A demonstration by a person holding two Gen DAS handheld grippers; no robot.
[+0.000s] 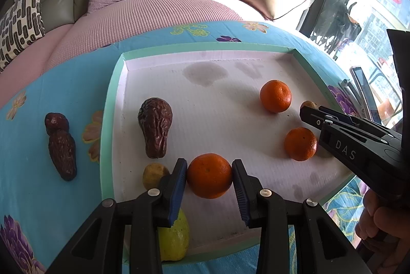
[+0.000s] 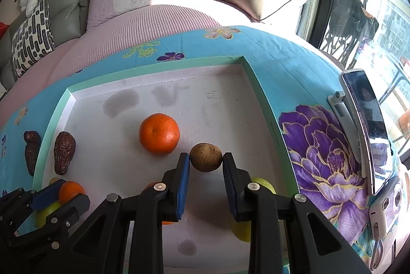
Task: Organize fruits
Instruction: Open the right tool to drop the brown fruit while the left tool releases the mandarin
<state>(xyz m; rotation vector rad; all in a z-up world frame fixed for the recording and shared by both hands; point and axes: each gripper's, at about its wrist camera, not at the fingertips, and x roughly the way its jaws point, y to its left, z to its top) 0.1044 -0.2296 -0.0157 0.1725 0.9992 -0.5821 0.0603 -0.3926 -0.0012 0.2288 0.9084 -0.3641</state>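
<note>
Left wrist view
Left gripper [image 1: 209, 175]: its blue pads touch both sides of a mandarin [image 1: 209, 175], pinching it near the front of the tray.
Tray [image 1: 205, 48]: shallow, white floor, mint-green rim, lying on a blue floral bedspread [image 1: 51, 84].
Other mandarins: one far right [image 1: 275, 96], one nearer right [image 1: 300, 143], apart from each other.
Dried date in tray [image 1: 154, 127]: wrinkled, dark brown, left of centre, lying lengthwise.
Dates outside tray [image 1: 61, 145]: two dark ones on the bedspread left of the rim, touching end to end.
Small yellow-brown fruit [image 1: 153, 175]: just left of the left finger; kind unclear.
Green-yellow fruit [image 1: 174, 238]: at the tray's front edge, partly hidden under the gripper.
Right gripper [image 1: 308, 110]: enters from the right, its tip at a small brown fruit [image 1: 307, 104] that is mostly hidden; a hand [image 1: 381, 222] holds it.

Right wrist view
Right gripper [image 2: 206, 158]: pads close around a brown longan-like fruit [image 2: 205, 157]; the left pad touches it, contact on the right unclear.
Mandarin [image 2: 159, 133]: just left of that brown fruit, on the tray floor [image 2: 217, 107].
Left gripper [image 2: 62, 193]: lower left, clamped on its mandarin [image 2: 71, 190].
Dates: one inside the left rim [image 2: 64, 153], one outside it [image 2: 32, 151].
Phone [image 2: 366, 125]: propped on a stand right of the tray, beside a white power bank [image 2: 384, 212].
</note>
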